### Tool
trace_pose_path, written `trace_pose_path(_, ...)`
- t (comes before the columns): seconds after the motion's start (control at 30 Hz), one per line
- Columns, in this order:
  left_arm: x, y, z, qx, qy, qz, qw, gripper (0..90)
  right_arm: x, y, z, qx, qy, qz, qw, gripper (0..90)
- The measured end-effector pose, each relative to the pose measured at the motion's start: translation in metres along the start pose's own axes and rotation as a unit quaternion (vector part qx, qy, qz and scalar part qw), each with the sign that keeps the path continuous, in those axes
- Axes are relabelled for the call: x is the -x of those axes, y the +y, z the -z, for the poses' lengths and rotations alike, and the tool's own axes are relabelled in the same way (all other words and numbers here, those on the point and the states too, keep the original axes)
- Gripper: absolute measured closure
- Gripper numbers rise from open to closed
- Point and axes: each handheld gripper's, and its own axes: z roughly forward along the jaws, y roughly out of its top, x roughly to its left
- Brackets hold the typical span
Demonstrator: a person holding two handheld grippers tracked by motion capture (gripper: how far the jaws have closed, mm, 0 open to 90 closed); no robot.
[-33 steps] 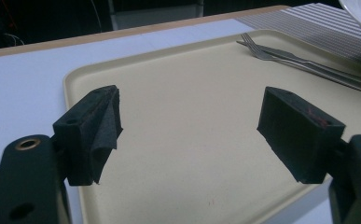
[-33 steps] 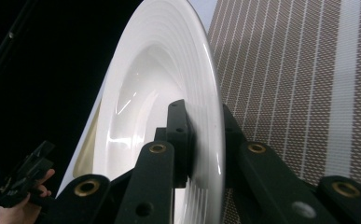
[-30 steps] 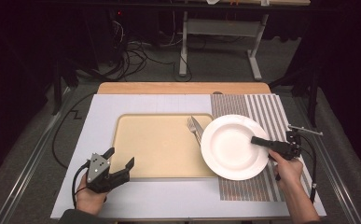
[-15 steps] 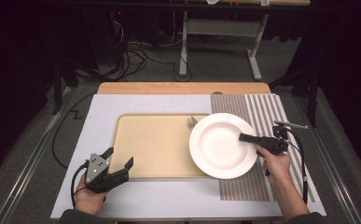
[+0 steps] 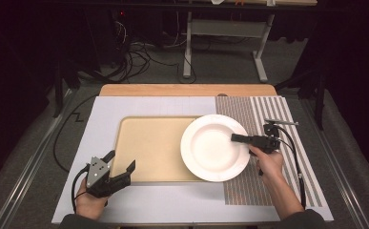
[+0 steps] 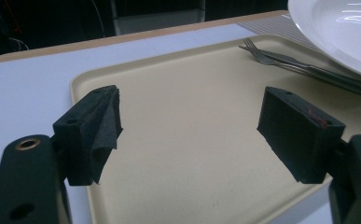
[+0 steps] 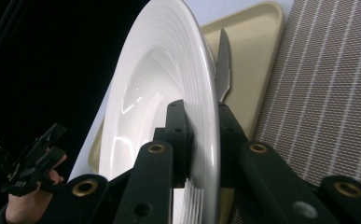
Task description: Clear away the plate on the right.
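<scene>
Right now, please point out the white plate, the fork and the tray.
white plate (image 5: 210,150), high view, centre of its bowl.
fork (image 6: 257,52), left gripper view, tines.
tray (image 5: 148,148), high view, bare floor.

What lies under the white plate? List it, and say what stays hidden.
Under the white plate lie a fork and a knife on the beige tray. Their handles are covered by the plate, which the right gripper clamps by its rim.
</scene>
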Motion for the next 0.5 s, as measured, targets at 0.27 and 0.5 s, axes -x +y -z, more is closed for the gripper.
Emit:
trace_pose_path(0.27, 0.000, 0.000, 0.000, 0.000, -0.001, 0.000, 1.0000, 22.4, -0.009, 0.001, -0.019, -0.020, 0.003, 0.007, 0.9998, 80.9)
trace_pose_path(0.5, -0.002, 0.000, 0.002, -0.010, 0.001, -0.013, 0.9999, 22.4, -0.018, 0.003, -0.036, -0.029, 0.009, 0.010, 0.9995, 80.8)
